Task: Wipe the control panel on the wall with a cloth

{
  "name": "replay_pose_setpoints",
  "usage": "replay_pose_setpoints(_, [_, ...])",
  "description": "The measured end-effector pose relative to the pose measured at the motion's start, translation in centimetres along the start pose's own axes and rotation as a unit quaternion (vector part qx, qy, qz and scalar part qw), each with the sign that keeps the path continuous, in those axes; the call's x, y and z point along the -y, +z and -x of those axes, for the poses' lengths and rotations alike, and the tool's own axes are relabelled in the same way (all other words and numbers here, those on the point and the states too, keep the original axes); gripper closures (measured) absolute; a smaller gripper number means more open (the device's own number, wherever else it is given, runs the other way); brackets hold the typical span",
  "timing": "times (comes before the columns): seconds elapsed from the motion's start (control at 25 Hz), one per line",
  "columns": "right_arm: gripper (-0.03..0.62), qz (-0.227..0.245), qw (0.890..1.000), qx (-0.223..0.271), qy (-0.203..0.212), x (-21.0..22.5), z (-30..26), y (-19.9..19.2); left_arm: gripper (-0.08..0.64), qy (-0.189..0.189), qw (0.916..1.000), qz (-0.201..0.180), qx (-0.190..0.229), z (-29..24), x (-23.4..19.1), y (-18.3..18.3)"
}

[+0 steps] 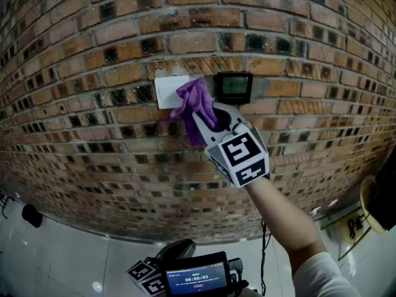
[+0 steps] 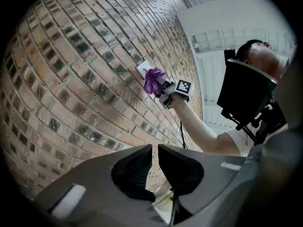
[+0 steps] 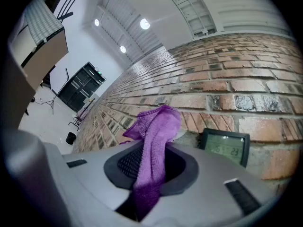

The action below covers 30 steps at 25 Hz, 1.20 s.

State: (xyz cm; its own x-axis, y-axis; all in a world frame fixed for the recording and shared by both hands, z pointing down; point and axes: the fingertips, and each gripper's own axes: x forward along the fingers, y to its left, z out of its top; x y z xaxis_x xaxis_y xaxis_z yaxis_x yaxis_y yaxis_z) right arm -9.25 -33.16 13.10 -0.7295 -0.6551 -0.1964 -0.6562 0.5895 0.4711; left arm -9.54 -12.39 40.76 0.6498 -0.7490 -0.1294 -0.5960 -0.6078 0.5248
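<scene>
Right gripper (image 3: pixel 151 167) pinching cloth (image 3: pixel 156 126), frame centre, against plate (image 1: pixel 166 90). Left gripper (image 2: pixel 155 156) jaws together, empty. Risk: cloth slips under rubbing; display (image 1: pixel 233 86) left unwiped.

Brick wall (image 1: pixel 86 79) spread all round the right gripper (image 1: pixel 207 117); well below it a lit screen (image 1: pixel 197 278) showed, over white floor (image 1: pixel 68 258).

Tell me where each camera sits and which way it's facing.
Head view: on the person's head, facing the brick wall; shows right forearm and right gripper holding the purple cloth at the white panel.
Left gripper view: on the left gripper, low, looking up along the wall; shows its near-shut, empty jaws, plus the right forearm.
Right gripper view: at the wall, over jaws shut on the cloth, beside the display.
All three share the cloth.
</scene>
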Motion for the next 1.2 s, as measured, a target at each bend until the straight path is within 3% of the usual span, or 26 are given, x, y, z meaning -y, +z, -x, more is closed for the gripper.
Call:
replay_pose_setpoints(0.48, [0.512,0.017,1.0,-0.01,-0.005,1.1,-3.2,0.0,0.526,0.01,0.9999,-0.005,0.01,0.6,-0.3,0.6])
replay_pose_setpoints(1.2, [0.511,0.025,0.998,-0.016,-0.063,6.2,0.5,-1.0,0.526,0.002,1.0,-0.001,-0.001,-0.1,0.1,-0.2])
